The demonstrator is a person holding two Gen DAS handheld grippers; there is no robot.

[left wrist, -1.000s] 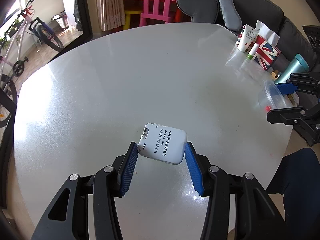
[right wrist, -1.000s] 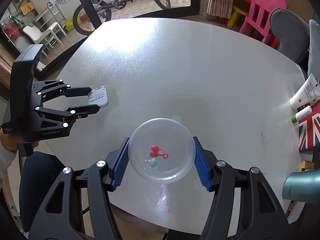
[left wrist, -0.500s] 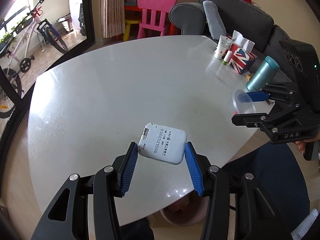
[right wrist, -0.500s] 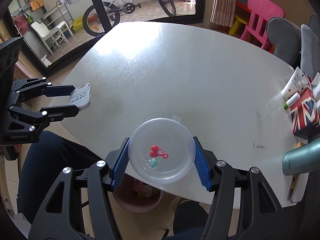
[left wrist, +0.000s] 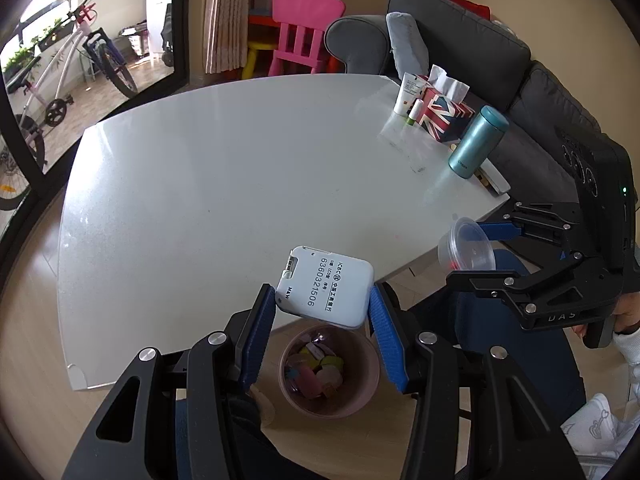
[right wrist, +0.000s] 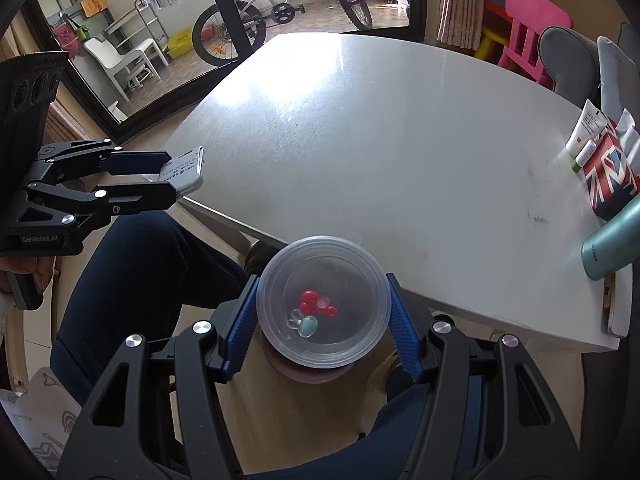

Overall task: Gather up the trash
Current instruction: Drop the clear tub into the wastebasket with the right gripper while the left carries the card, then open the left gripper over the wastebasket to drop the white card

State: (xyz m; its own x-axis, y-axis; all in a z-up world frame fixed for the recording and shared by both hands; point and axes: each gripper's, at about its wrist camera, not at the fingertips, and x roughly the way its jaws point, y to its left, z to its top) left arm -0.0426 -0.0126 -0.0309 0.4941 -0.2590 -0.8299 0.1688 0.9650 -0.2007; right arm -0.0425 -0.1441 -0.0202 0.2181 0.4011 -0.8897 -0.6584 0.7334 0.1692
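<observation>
My left gripper [left wrist: 322, 312] is shut on a white square card device [left wrist: 325, 286] with printed numbers, held off the table's near edge above a pink trash bin [left wrist: 330, 372] on the floor. It also shows in the right wrist view [right wrist: 182, 174]. My right gripper [right wrist: 322, 312] is shut on a clear plastic cup [right wrist: 323, 306] with small red and teal bits inside, held over the bin, whose rim [right wrist: 308, 376] shows just under the cup. The cup also shows in the left wrist view [left wrist: 466, 250].
A white table [left wrist: 224, 184] lies ahead. At its right side stand a teal flask [left wrist: 478, 142], a Union Jack tissue box [left wrist: 446, 114] and a white tube [left wrist: 408, 92]. A grey sofa [left wrist: 480, 52] and a pink chair [left wrist: 302, 28] stand behind. The person's legs flank the bin.
Both grippers have pulled back from over the table to beyond its near edge, still holding the card device and the cup. The pink bin has come into view below them.
</observation>
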